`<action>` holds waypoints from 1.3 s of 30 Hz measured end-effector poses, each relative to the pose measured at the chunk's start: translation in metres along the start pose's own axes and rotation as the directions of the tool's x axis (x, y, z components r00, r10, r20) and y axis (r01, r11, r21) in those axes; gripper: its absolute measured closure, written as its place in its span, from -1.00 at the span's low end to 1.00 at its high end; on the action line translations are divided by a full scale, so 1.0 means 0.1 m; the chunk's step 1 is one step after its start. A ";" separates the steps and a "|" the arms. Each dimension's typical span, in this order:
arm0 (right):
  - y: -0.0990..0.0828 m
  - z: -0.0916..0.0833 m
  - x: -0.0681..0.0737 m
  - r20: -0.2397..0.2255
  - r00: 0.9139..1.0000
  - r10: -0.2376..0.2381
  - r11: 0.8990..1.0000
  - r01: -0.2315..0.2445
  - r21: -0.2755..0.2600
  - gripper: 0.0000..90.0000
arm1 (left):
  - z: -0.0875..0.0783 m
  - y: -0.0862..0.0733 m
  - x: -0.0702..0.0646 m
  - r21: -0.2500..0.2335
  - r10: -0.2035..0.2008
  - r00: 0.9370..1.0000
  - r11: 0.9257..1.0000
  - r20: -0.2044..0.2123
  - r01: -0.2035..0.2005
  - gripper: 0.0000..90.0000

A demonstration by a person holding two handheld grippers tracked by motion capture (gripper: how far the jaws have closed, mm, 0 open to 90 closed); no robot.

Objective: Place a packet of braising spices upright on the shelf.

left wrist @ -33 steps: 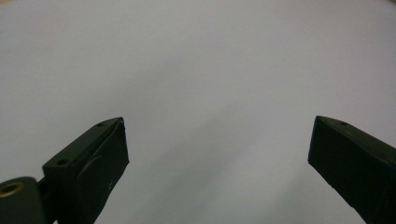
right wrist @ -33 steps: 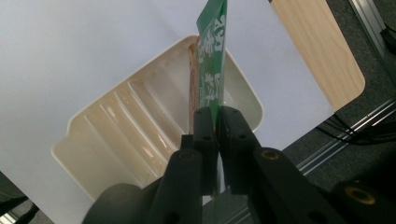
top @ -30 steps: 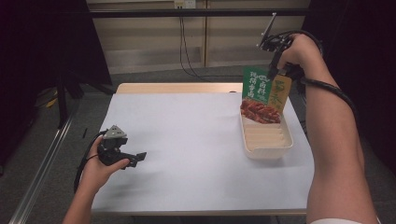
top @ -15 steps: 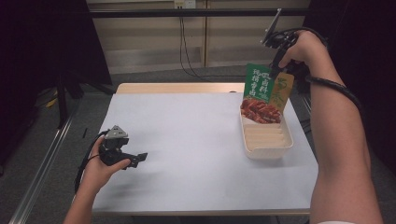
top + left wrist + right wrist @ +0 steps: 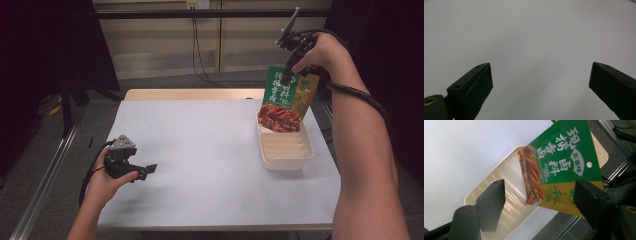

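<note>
High view: two hand-held grippers over a white counter (image 5: 210, 150), a pouch hanging above a tray.
Nearest, the left gripper (image 5: 145, 170) rests low by the counter's left edge, its jaws spread and empty. Farther right, the tray (image 5: 285, 150) lies on the counter. Beyond it, the raised right gripper (image 5: 287, 75) meets the green pouch (image 5: 287, 97) at its top edge, jaws spread, grip unclear.

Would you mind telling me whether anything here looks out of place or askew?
The green packet stands tilted on end, its lower end at the far end of the white tray, not lying flat; the right gripper is at its top edge.
</note>
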State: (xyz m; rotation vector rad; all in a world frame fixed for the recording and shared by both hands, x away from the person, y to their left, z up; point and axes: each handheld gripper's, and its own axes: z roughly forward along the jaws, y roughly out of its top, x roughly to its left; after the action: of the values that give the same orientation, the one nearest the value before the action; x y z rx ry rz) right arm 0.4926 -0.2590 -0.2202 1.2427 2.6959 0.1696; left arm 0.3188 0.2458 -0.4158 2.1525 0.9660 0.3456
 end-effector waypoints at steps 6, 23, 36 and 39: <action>0.00 0.01 0.07 -0.012 1.000 0.003 1.000 -0.004 -0.014 -0.51 | -0.02 0.02 -0.01 -0.008 0.005 1.000 1.000 0.009 -0.005 -0.89; 0.06 0.09 0.44 -0.042 0.998 -0.039 0.998 0.037 -0.046 -0.67 | -0.02 0.04 -0.05 -0.014 0.007 1.000 1.000 0.018 -0.007 -0.89; 0.15 0.28 0.81 -0.088 0.990 -0.111 0.992 0.105 -0.075 -0.70 | -0.04 0.03 -0.05 -0.030 0.010 1.000 0.999 0.025 -0.009 -0.89; 0.14 0.35 0.86 -0.101 0.987 -0.122 0.991 0.115 -0.074 -0.70 | -0.05 0.03 -0.03 -0.030 0.010 1.000 1.000 0.030 -0.009 -0.89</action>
State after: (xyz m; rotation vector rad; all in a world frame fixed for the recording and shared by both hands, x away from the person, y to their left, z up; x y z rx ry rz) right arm 0.4552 -0.1829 -0.2608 1.0793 2.8178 0.3167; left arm 0.3152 0.2449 -0.4100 2.1294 0.9289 0.3294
